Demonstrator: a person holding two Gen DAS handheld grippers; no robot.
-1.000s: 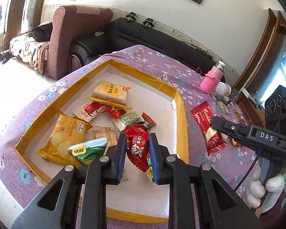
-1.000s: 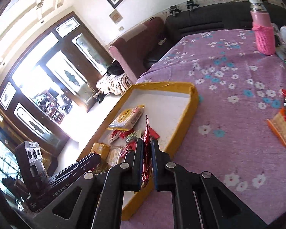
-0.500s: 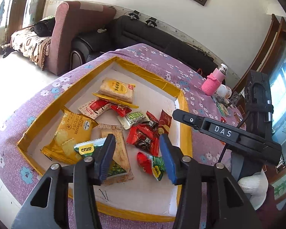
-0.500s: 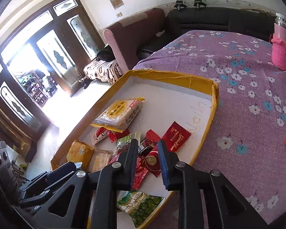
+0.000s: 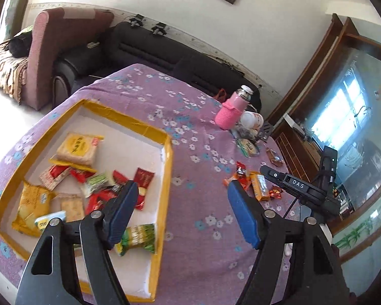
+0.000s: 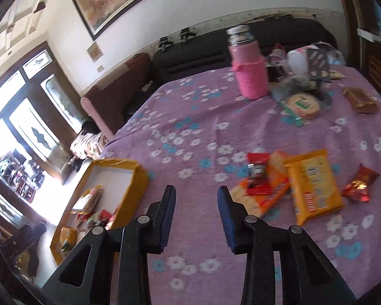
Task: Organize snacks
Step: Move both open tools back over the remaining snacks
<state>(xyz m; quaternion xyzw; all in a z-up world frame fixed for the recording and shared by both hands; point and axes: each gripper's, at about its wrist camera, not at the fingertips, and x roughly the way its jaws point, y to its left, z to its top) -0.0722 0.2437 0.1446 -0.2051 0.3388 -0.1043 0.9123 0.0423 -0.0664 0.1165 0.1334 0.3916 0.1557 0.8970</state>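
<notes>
A shallow tray with a yellow rim [image 5: 167, 178] lies on the purple flowered cloth and holds several snack packets, among them a yellow biscuit pack [image 5: 76, 148] and a green pack [image 5: 137, 239]. My left gripper [image 5: 181, 203] hangs above the tray's right edge, its jaws opening with nothing between them. My right gripper [image 6: 196, 203] is over bare cloth between the tray [image 6: 129, 185] and a loose group of snacks. Its jaws are opening too, and they are empty. That group has a yellow packet [image 6: 312, 185], an orange cracker pack [image 6: 261, 198] and a red candy [image 6: 358, 184].
A pink bottle [image 6: 250, 76] stands at the far side of the table, with a white cup and clutter beside it. A round green biscuit pack [image 6: 302, 105] and a brown packet [image 6: 360, 99] lie near it. Sofas stand beyond the table's far edge.
Both grippers were shut on red packets over the tray; they opened and the packets now lie in the tray. Both have since swung right, the right one out over the cloth.
</notes>
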